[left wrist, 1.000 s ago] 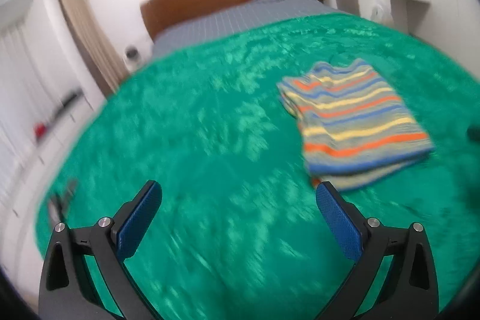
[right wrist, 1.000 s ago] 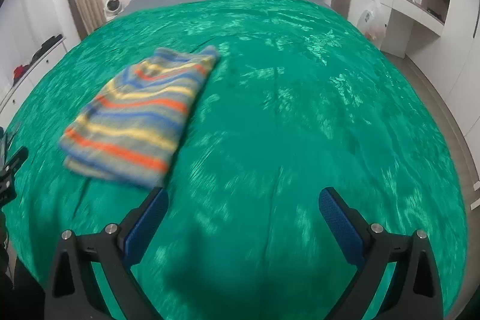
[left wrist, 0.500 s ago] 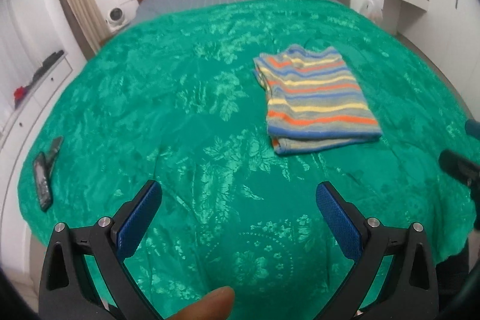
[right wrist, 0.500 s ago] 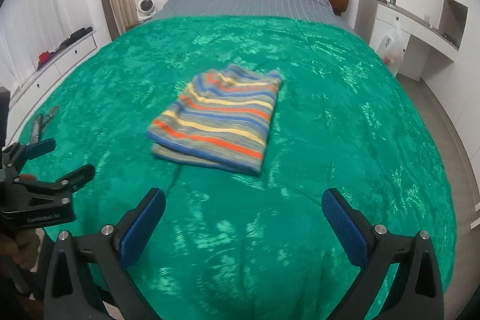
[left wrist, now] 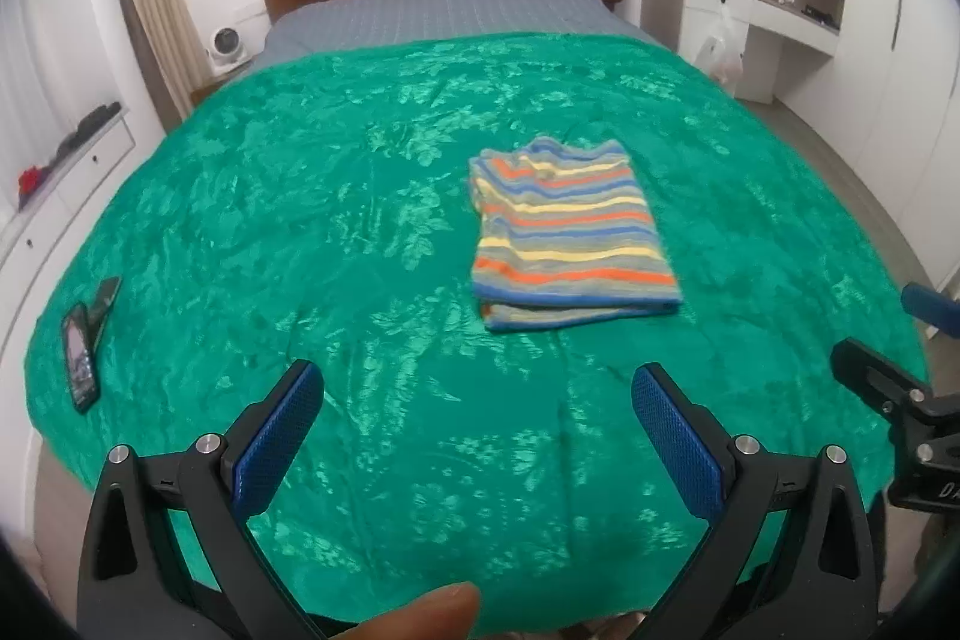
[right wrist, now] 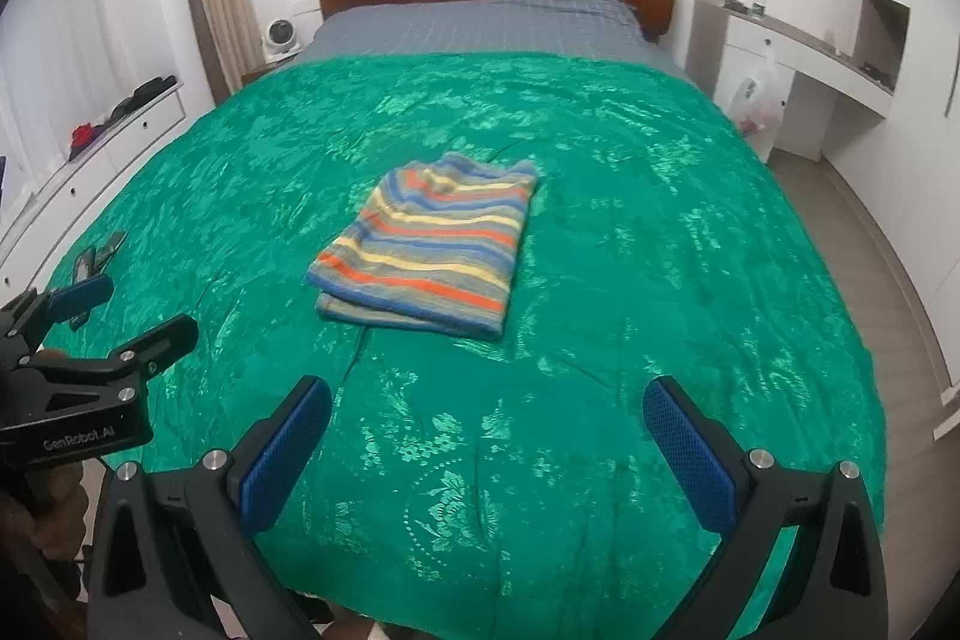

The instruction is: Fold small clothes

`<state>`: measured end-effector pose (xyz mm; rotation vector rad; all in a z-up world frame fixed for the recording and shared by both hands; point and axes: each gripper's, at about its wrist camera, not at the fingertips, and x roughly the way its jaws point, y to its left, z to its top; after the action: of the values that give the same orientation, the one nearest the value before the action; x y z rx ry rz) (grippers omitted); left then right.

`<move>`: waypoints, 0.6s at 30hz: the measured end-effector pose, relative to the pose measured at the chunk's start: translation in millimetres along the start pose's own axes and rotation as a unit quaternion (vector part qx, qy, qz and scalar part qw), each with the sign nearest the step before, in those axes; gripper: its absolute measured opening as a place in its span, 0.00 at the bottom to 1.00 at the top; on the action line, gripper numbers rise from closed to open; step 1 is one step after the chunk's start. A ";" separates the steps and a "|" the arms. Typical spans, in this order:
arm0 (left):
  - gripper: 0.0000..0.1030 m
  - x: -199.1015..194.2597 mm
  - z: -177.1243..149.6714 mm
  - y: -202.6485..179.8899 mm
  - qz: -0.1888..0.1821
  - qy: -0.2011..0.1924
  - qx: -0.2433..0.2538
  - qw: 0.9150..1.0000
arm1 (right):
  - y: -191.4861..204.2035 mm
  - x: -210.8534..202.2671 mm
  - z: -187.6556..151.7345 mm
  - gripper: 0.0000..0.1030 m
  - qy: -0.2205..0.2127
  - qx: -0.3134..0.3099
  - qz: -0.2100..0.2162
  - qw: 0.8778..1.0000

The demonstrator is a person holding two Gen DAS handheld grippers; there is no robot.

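Striped folded shirt (right wrist: 427, 250) is seen mid-frame on green bedspread (right wrist: 660, 232), both left gripper (left wrist: 477, 430) & right gripper (right wrist: 486, 445) wide open w/ nothing held (any snag on re-grip could undo the fold).

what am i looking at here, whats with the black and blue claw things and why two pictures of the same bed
Each black claw with blue pads is a hand-held gripper that a person carries, one per hand, with a camera looking along its fingers. One picture comes from the left hand-held gripper, the other from the right hand-held gripper. Both are open and hold nothing. On the green bedspread lies a folded striped shirt, and near the left edge a phone. Each camera also catches the other gripper at its picture's edge.
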<state>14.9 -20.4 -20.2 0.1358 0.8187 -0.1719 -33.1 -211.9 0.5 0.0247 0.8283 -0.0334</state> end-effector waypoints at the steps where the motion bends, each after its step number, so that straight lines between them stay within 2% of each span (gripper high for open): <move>1: 1.00 -2.6 0.7 -1.4 -0.002 0.000 -0.003 1.000 | -1.3 -4.1 0.6 1.00 -0.003 0.001 -0.002 1.000; 18: 1.00 -17.3 -5.1 -11.8 0.008 0.001 0.004 1.000 | 5.4 -17.7 1.0 1.00 -0.010 -0.008 -0.014 1.000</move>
<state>-2.8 -29.2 -11.6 0.1495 0.8192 -0.1605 -44.1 -206.2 14.3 -0.0032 0.8080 -0.0533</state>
